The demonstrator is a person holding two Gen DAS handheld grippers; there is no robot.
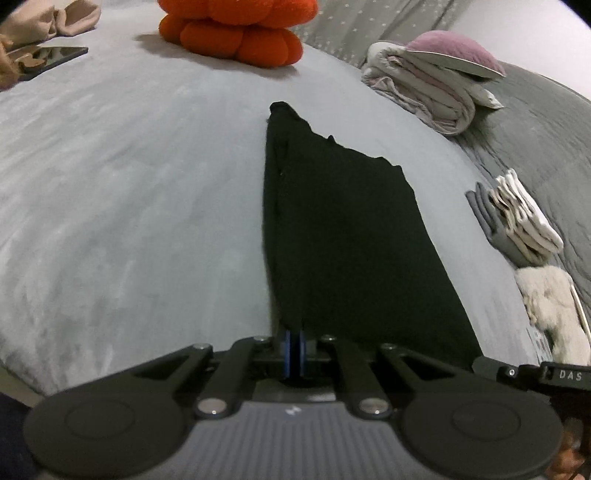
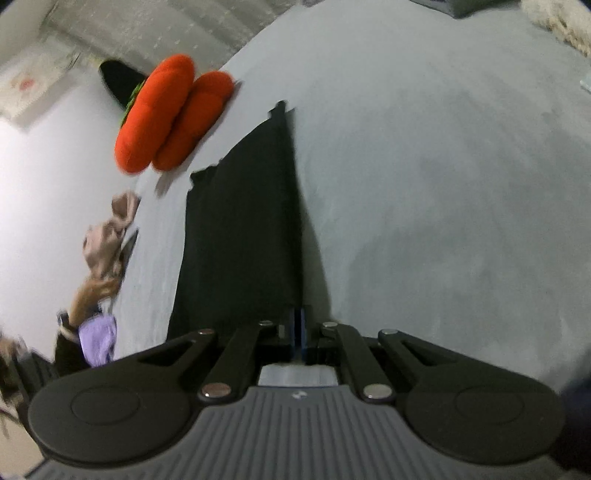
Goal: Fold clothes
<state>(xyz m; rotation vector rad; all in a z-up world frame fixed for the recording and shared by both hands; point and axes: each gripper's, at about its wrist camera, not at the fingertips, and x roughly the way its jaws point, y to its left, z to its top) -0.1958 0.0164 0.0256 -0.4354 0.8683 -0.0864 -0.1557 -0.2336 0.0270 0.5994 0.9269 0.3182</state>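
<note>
black cloth, a dark garment [image 1: 340, 229], lies stretched along the grey bedspread [image 1: 129, 184], and from my remote seat its folds and seams are lost in the darkness of the fabric; i cannot tell what kind of clothing it is. its near edge disappears behind the left gripper [image 1: 294, 349] in the left wrist view, and likewise behind the right gripper [image 2: 298, 332] in the right wrist view, where the garment [image 2: 240, 240] runs away from the camera toward an orange cushion [image 2: 166, 114]. that right view is smeared by blur, so the items along the bed's left edge, a beige bundle [image 2: 110, 236] and something lilac [image 2: 99, 339], are hard to make out. in the left view the orange cushion [image 1: 236, 29] is cut off at the top, and a stack of folded pale bedding [image 1: 424, 85] with a mauve pillow [image 1: 458, 51] sits well beyond the garment. a small pile of folded grey and white items [image 1: 517, 218] lies at the right, near a fluffy cream piece [image 1: 554, 310] that the frame clips. a dark phone-like slab [image 1: 51, 59] rests far left. both grippers have their blue pads drawn almost together, each pinching the near hem of the black garment, one at each corner.
</note>
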